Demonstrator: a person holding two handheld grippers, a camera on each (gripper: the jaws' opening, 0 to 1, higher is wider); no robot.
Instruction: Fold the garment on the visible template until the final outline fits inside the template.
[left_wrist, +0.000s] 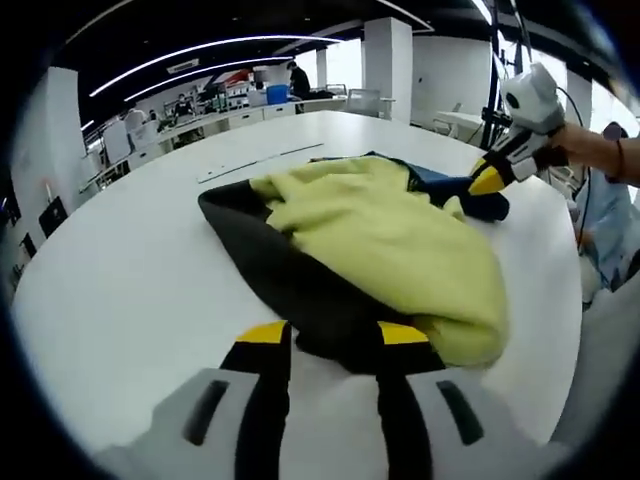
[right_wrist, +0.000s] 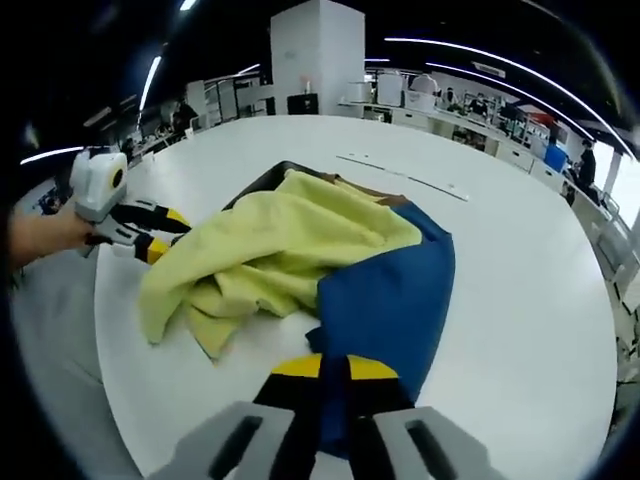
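Your one garment (left_wrist: 380, 250), yellow over black and blue, lies crumpled on the white table (left_wrist: 120, 280). Your left gripper (left_wrist: 330, 345) has its jaws spread apart at the black hem; whether they pinch it, you cannot tell. Your right gripper (right_wrist: 335, 375) has its jaws narrowed on the blue edge (right_wrist: 390, 290).

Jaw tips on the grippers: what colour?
Yellow tips on black jaws, clearest on the left gripper in the left gripper view, at the black edge of the yellow fleece garment.
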